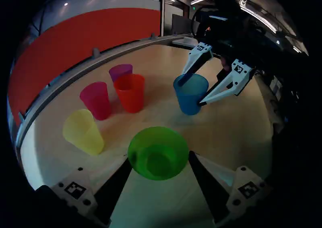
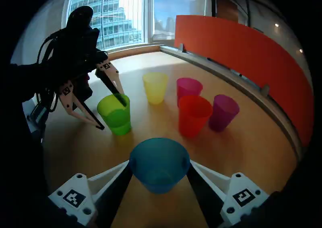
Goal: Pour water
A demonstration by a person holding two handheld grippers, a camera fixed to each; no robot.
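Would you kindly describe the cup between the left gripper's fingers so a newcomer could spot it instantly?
Start at the wooden table beside the orange wall panel. Yours sits in the left gripper, opposite the blue cup; it is the only green cup.

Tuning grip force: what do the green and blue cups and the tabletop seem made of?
Green tapered cup: probably thin translucent plastic; light glows through its wall. Blue tapered cup: same, smooth. Tabletop: pale wood-look, satin; veneer or laminate unclear.
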